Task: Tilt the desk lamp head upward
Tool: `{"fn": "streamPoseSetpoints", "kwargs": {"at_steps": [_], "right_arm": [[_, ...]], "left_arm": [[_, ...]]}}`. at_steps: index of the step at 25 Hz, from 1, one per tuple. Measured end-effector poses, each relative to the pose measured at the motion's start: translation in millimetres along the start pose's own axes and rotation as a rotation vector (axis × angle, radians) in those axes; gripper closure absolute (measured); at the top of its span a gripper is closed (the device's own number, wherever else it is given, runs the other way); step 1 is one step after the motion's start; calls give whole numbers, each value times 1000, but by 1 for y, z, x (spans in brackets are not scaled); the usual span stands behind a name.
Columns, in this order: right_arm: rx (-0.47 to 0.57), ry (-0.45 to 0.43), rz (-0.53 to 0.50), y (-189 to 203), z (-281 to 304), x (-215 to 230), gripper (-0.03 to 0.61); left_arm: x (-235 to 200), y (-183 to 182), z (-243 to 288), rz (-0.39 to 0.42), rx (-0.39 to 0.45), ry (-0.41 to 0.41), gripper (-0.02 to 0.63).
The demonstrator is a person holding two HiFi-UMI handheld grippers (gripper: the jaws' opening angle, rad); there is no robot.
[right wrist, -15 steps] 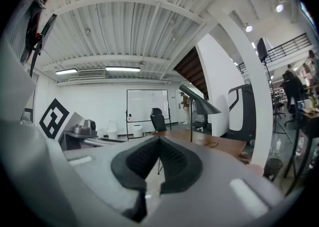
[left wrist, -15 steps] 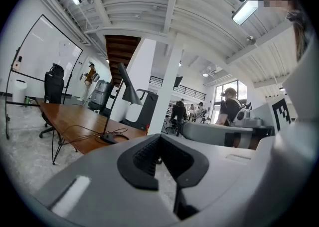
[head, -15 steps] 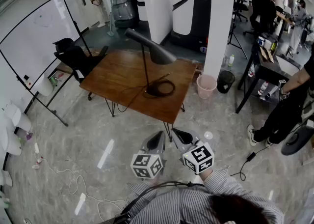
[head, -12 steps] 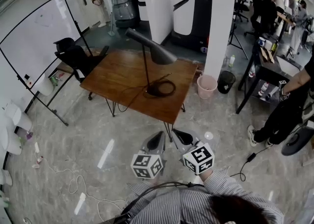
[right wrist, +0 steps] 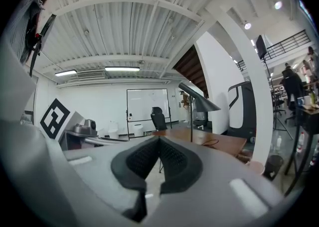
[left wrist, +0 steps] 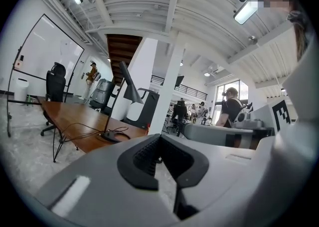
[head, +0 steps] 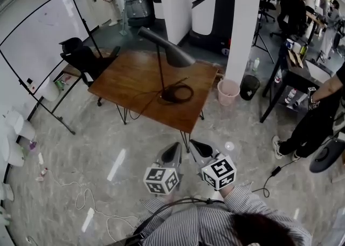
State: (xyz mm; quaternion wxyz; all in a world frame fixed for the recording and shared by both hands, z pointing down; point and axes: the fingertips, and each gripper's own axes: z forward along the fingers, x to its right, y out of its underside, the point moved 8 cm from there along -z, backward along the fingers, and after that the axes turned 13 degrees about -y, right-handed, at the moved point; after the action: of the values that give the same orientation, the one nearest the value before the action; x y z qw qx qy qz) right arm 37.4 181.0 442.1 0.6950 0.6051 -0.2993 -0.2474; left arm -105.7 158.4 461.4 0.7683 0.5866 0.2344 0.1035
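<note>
Beneath left tool and right tool, hands hide.

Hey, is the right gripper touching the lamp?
Apart. The head view shows the right gripper over the floor, short of the table, with a plain gap to the lamp standing on it.

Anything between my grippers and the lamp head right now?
Nothing visible blocks it. Between the left gripper, the right gripper and the lamp head lie only open floor and the table's near edge; the cord lies low by the base.
</note>
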Motion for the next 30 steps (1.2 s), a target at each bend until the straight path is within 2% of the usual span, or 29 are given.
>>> {"fn": "streamPoseSetpoints", "kwargs": {"at_steps": [6,12,18,23,30], "right_arm": [[9,4,3,1,0,8,577],[69,-13,15,-6,-6,31,577],[57,-21,14,3,-6,58,575],[20,-23,46,15,10,86,575],[19,2,49,12,66,142,575]], "left_arm": [[-2,2,7,-16,3,-8,607],[-1,-5,24,-59,43,-16,607],[-5,-6,47,-40,51,-35,607],[-31,-14,74,-29,54,-75,607],[-81,-42,140,-10,84,-95,607]]}}
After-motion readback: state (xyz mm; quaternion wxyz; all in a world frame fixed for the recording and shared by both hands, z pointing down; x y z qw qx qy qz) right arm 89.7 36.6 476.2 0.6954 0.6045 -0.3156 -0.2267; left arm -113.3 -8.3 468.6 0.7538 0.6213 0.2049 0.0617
